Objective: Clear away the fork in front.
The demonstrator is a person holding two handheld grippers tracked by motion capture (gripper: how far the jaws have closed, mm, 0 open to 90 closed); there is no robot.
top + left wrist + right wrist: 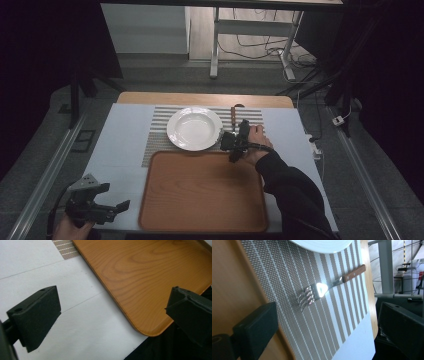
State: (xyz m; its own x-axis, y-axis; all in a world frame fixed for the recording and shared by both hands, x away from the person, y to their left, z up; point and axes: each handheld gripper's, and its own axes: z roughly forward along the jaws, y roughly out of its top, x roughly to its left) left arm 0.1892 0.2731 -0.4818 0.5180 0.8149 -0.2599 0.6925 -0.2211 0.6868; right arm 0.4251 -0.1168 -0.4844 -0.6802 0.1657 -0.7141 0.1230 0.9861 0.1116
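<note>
Lab: cables (260, 50), metal frames (215, 45)

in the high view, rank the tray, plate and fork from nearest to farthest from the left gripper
From the left gripper at the table's near left corner:
1. Wooden tray, just to its right, at the near edge.
2. White plate, beyond the tray on the striped mat.
3. Fork, right of the plate, by the right gripper.

Both grippers are black. The left gripper (111, 199) carries a grey three-cornered plate — the right arm wears a dark sleeve (295, 192).
</note>
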